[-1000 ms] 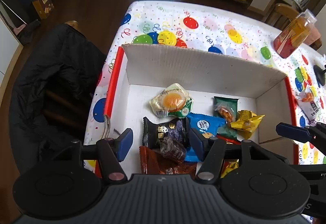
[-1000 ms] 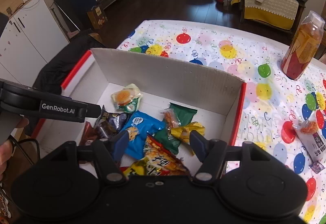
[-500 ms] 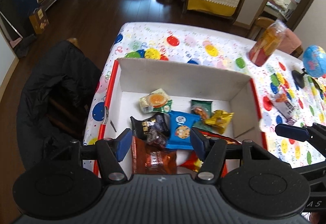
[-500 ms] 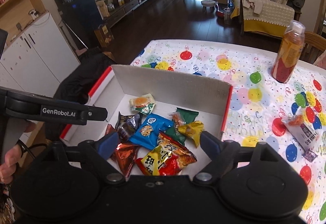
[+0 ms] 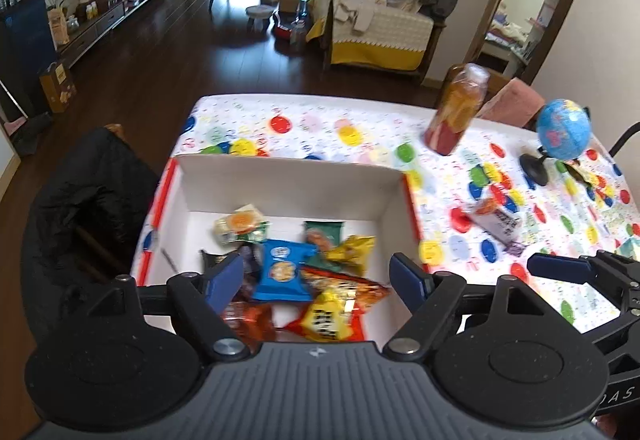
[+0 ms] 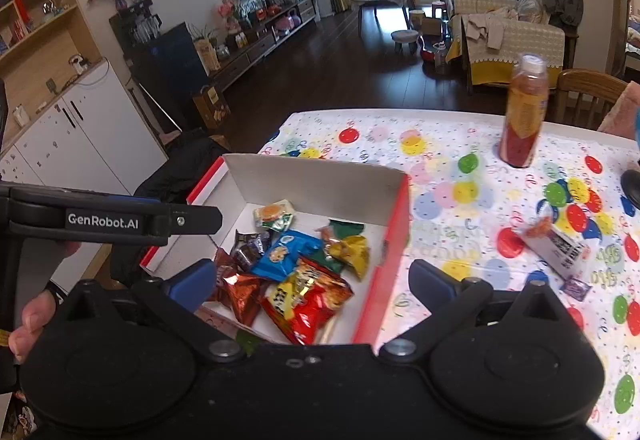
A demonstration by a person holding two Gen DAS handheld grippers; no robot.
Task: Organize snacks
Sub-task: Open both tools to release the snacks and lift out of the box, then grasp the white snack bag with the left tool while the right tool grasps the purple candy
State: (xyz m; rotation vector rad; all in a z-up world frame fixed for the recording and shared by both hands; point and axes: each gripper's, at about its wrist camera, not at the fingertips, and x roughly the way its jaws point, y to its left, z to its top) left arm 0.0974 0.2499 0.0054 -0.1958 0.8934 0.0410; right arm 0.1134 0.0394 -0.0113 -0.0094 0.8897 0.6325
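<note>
Snack packets fill the white cardboard box [image 5: 280,180] at frame centre; left gripper [image 5: 316,276] and right gripper [image 6: 312,282] hover released above, a white packet [image 6: 560,246] lying right on the balloon-print surface [image 6: 440,144].

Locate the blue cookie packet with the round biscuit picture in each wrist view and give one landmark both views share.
Left wrist view: the blue cookie packet lies low and centre in the white cardboard box, between the open left gripper's fingers.
Right wrist view: the packet sits left of centre, mid-box.
Shared landmark: the tall orange-and-red drink bottle standing on the balloon-print tablecloth, beyond the box to the right.
</note>
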